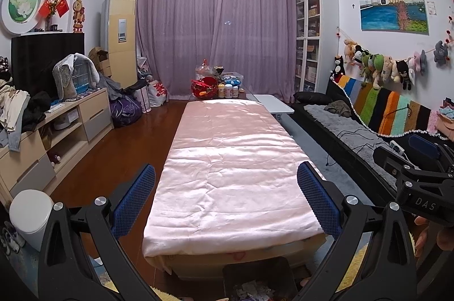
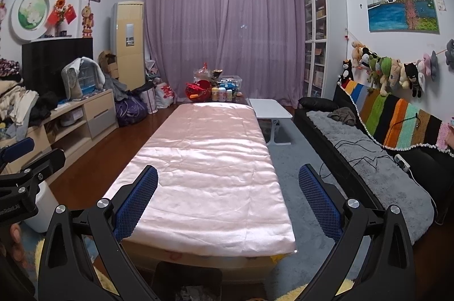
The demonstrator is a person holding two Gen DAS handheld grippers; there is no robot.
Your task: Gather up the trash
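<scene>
1. My left gripper is spread wide and holds nothing, hovering over the near end of the pink cloth that covers the long table.
2. My right gripper is spread wide too, empty, beside the left one above the same near end of the cloth.
3. Just below the near edge of the cloth sits a dark bin with scraps of trash inside.
4. A white lidded can stands on the floor left of the cloth's near end.
5. Past the cloth's far end stand bottles.
</scene>
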